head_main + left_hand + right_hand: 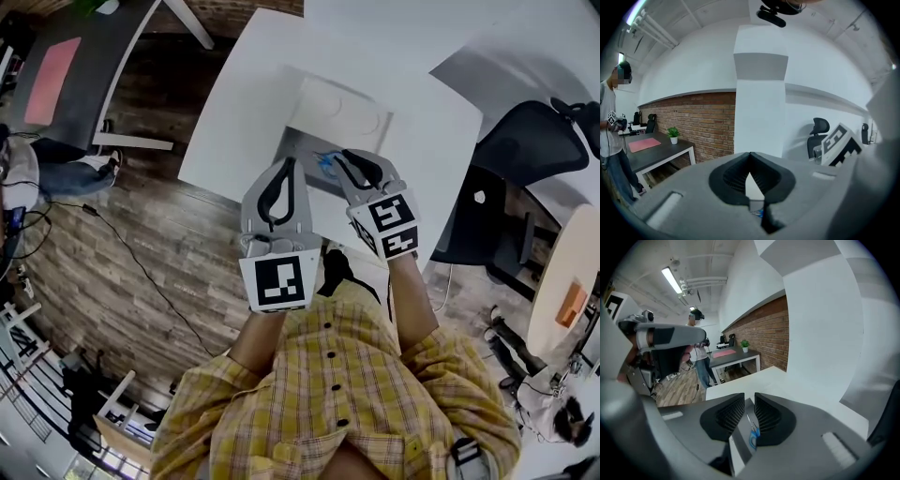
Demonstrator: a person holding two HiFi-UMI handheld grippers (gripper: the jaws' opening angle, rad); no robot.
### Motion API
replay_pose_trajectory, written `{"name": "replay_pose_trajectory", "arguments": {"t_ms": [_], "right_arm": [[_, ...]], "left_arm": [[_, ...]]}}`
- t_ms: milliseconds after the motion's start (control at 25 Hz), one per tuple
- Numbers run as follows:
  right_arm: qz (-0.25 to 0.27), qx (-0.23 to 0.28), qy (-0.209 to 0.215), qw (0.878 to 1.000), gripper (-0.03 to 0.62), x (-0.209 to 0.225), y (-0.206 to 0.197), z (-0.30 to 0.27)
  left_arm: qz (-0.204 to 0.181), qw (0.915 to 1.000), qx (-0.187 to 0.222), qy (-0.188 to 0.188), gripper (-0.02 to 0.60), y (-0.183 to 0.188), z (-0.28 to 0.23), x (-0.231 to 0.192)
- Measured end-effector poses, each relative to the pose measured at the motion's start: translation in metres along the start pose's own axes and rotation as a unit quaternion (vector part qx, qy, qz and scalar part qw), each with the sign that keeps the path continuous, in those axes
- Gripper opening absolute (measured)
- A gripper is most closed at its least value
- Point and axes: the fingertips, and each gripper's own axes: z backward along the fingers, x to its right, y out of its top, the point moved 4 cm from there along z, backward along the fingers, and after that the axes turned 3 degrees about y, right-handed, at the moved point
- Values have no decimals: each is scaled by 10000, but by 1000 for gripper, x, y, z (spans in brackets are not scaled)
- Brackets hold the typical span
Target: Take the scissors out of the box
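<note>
An open box (pixel 298 142) lies on the white table (pixel 253 103), its white lid (pixel 345 111) folded back behind it. Blue-handled scissors (pixel 327 164) rest on its grey inside. My right gripper (pixel 344 156) hovers just over the box, with the scissors by its tips. In the right gripper view the jaws stand open (pixel 750 398), and the scissors (pixel 752 430) show through the gap below, apart from the pads. My left gripper (pixel 290 163) is at the box's near left edge, shut and holding nothing (pixel 750 154).
A black office chair (pixel 534 141) stands right of the table, and a round table (pixel 562 281) lies further right. A dark desk with a pink mat (pixel 54 77) and a person (pixel 23 173) are at the left. A cable (pixel 131 253) runs over the wooden floor.
</note>
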Motion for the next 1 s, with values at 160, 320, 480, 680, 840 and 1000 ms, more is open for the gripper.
{"name": "replay_pose_trajectory", "arguments": {"t_ms": [160,320,480,680,840,1000], "right_arm": [[164,-420,6,9990,75,12,-22,-20],[327,-797,61,9963,89,19,-44,-33],[654,-1166,166,9909,109,21,-59,-47],[1125,-1738,404,9775,120,23,-84,-67],[1494,-2130,443,9645,120,27,-104,-81],[1950,-2505,476,9471,118,26,-120,-89]], "left_arm": [[40,10000,-82,0,5,-4,-10,-2],[18,9999,-115,8,5,-8,-14,-3],[29,9998,-204,10,5,-13,-17,-5],[29,9997,-241,23,5,-18,-25,-7],[34,9996,-295,35,5,-22,-32,-8],[50,9994,-337,53,5,-24,-33,-10]]}}
